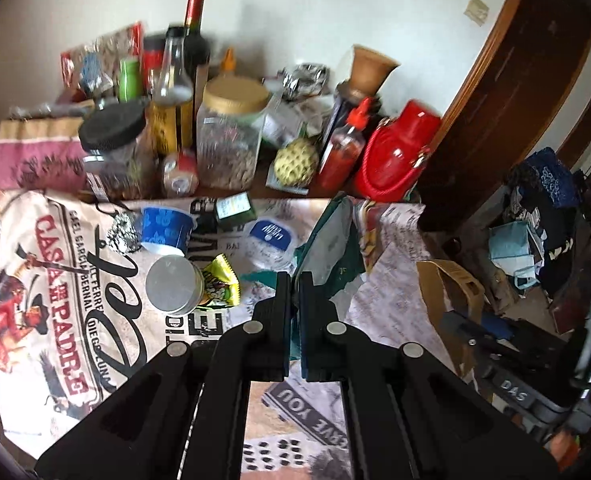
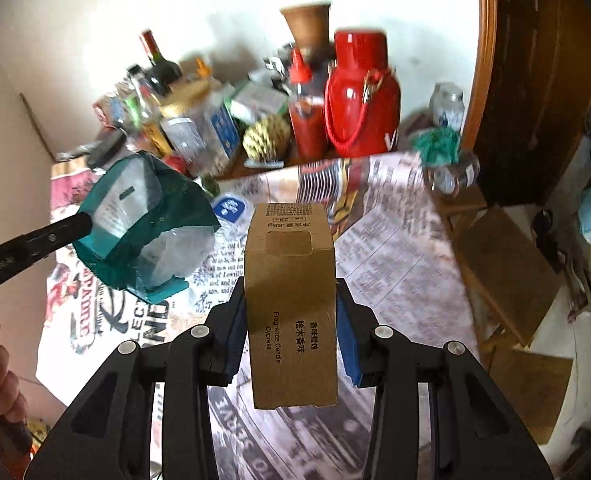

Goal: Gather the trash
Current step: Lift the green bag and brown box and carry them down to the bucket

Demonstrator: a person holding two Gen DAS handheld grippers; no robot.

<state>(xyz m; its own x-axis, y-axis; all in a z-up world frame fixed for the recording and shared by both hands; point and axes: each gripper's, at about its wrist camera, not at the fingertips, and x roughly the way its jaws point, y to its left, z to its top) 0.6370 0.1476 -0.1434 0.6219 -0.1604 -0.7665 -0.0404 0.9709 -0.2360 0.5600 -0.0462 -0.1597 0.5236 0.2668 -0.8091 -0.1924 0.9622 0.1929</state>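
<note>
Cardboard candle box (image 2: 291, 300) stands clamped lengthwise in the right gripper (image 2: 291, 320); left of it, the left gripper (image 1: 294, 280) pinches a teal wrapper (image 2: 143, 220), both clear above the table (image 2: 395, 248).

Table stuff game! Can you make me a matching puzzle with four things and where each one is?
Things:
1. brown candle box
2. teal wrapper
3. blue cup
4. red flask

Places:
A. lying on its side on the newspaper cloth
B. pinched in the left gripper
C. standing at the back by the wall
D. between the right gripper's fingers

Pairs: 1-D, 2-B, 3-A, 4-C
</note>
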